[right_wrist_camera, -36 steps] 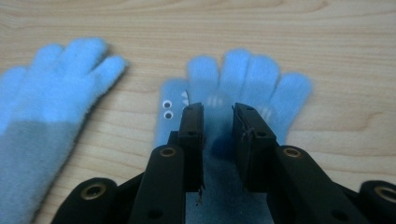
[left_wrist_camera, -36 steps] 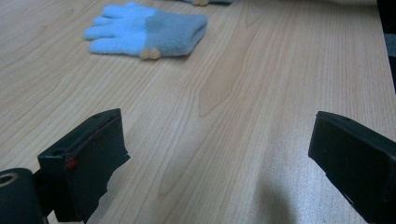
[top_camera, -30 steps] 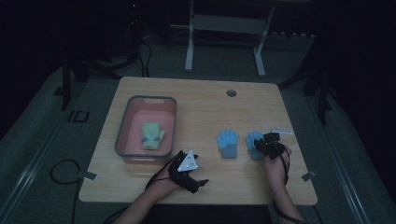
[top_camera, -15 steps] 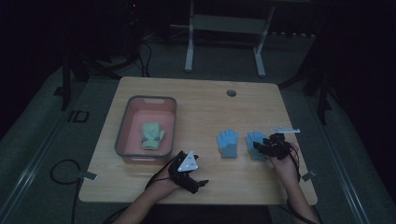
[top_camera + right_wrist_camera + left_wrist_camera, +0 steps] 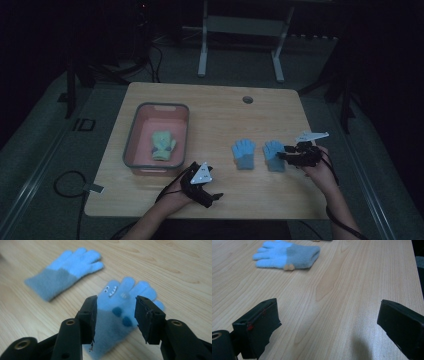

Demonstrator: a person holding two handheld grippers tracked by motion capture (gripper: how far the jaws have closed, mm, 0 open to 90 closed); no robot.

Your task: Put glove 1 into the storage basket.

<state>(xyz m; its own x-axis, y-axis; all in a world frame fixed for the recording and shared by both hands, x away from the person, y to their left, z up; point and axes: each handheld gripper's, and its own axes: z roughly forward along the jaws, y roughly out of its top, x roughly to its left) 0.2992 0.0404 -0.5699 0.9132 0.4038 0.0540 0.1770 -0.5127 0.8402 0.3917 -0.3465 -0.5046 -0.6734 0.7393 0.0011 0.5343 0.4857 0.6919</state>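
Gloves lay side by side on the counter (image 5: 215, 115): the monster-face blue glove (image 5: 125, 312) at 3 o'clock, the plain blue glove (image 5: 244, 153) just left of it. The right gripper (image 5: 115, 317) hovered above the monster glove, fingers half apart after closing slightly, gripping nothing. The left gripper (image 5: 329, 325) rested at 6 o'clock, fingers wide and empty. A green glove (image 5: 162, 145) sat inside the pink tub (image 5: 131, 145) at 9 o'clock.

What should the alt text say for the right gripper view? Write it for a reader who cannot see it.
The right hand-held gripper hovers with its two black jaws apart above a blue glove with a monster face, which lies flat on the wooden table. A second blue glove with a grey-blue cuff lies farther off to the left, not touching the first.
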